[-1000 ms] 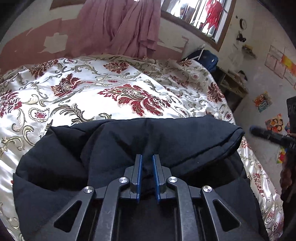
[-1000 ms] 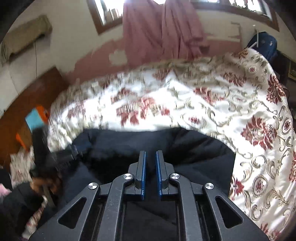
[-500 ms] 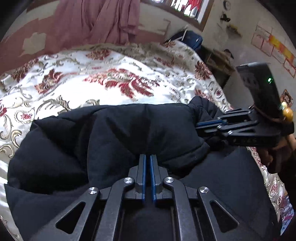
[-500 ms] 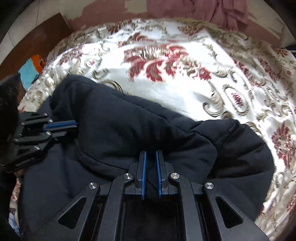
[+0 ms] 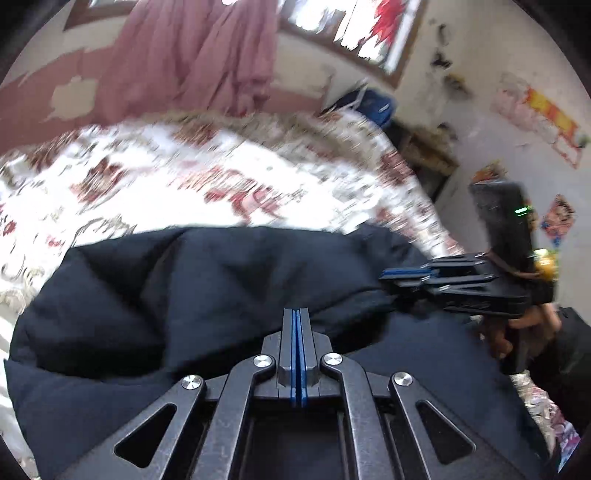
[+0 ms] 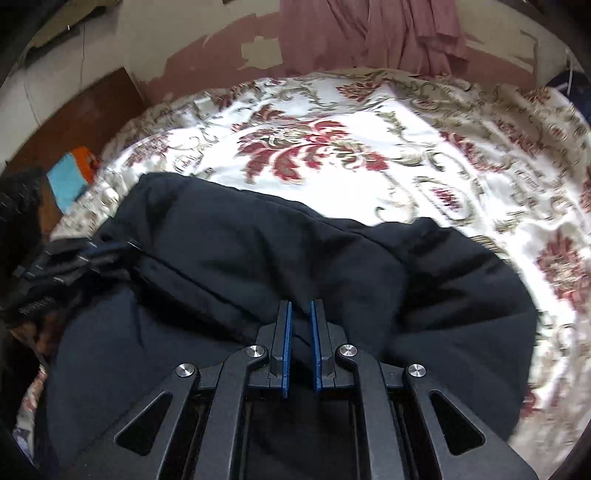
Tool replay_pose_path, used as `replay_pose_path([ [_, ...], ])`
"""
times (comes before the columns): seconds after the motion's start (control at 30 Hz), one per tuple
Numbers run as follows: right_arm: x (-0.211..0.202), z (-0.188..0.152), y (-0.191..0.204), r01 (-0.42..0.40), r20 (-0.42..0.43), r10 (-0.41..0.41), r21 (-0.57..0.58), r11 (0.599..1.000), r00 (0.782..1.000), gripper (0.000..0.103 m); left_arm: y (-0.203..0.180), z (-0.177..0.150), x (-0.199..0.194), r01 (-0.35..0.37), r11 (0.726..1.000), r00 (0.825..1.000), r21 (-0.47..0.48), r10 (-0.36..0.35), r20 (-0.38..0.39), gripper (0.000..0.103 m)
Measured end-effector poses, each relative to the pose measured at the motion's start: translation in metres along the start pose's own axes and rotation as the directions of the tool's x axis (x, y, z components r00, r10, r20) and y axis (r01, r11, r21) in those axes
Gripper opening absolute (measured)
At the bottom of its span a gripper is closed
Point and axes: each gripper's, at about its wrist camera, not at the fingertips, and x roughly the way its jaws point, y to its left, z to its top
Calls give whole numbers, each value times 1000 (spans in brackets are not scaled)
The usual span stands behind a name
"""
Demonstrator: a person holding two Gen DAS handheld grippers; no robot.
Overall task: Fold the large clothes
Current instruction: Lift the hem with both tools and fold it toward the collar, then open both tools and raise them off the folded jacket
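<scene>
A dark navy padded jacket [image 5: 184, 288] lies folded over on the flowered bed cover [image 5: 147, 184]. My left gripper [image 5: 295, 312] is shut, blue pads together, its tips pinching the jacket's near fold. In the right wrist view the left gripper [image 6: 131, 243] bites the jacket [image 6: 295, 251] at its left edge. My right gripper [image 6: 300, 302] is shut on a ridge of dark cloth that fills the narrow gap between its pads. From the left wrist view, the right gripper [image 5: 384, 275] reaches in sideways to the jacket's right end, held by a hand [image 5: 498, 332].
The bed cover [image 6: 406, 147] stretches beyond the jacket to a wall with a pink curtain [image 6: 369, 33]. A wooden headboard [image 6: 74, 118] and a blue and orange item [image 6: 70, 177] sit left. A blue bag [image 5: 373, 103] and low shelves stand beyond the bed's right side.
My left jaws have closed from a small gap to fully together on the fold. The right gripper has dropped toward the bed with its end of the jacket and now shows beside the left.
</scene>
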Motion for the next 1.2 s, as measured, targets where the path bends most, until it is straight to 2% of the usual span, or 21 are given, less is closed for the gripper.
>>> replay_pose_path([
  [0.1, 4, 6, -12, 2, -40, -1, 9, 1000, 999, 8, -18, 12, 7, 23, 999, 1000, 48, -23, -7, 4],
  [0.17, 15, 5, -16, 6, -80, -6, 7, 1000, 997, 8, -22, 20, 27, 16, 999, 996, 49, -12, -91, 4],
  [0.27, 37, 3, -15, 24, -119, -27, -29, 999, 993, 8, -14, 20, 51, 48, 999, 972, 6, -46, -231, 4],
  [0.33, 46, 2, -15, 19, -133, -21, -17, 1000, 991, 9, -10, 12, 62, 46, 999, 956, 7, -42, -289, 4],
  [0.5, 69, -8, -23, 18, -77, -13, 65, 998, 997, 8, 7, 0, 81, 52, 993, 942, -103, -83, -326, 5],
  [0.57, 63, -13, -18, 36, -31, -35, 50, 998, 999, 8, 3, -4, 80, 40, 996, 947, -83, -64, -315, 5],
  [0.6, 53, -16, -16, 34, 1, -34, 48, 998, 999, 9, -1, -5, 72, 42, 997, 957, -60, -57, -283, 5],
  [0.67, 35, -20, -18, 6, 44, -9, 74, 997, 999, 9, -8, -8, 57, 30, 999, 973, -35, -37, -228, 4],
  [0.73, 21, -23, -19, -11, 76, 4, 99, 995, 997, 10, -13, -8, 47, -9, 999, 981, -34, 2, -194, 4],
  [0.87, -2, -30, -19, -10, 134, -6, 118, 993, 991, 25, -21, -4, 25, -98, 994, 985, -40, 92, -145, 4],
  [1.07, -33, -37, -17, -8, 190, -17, 133, 991, 982, 49, -30, -2, -1, -149, 985, 984, -91, 139, -107, 4],
  [1.1, -38, -38, -15, -4, 199, -23, 133, 991, 980, 54, -33, -2, -9, -161, 982, 984, -102, 151, -96, 13],
  [1.2, -55, -42, -12, 11, 222, -39, 129, 992, 974, 62, -42, 0, -19, -186, 976, 982, -115, 180, -65, 31],
])
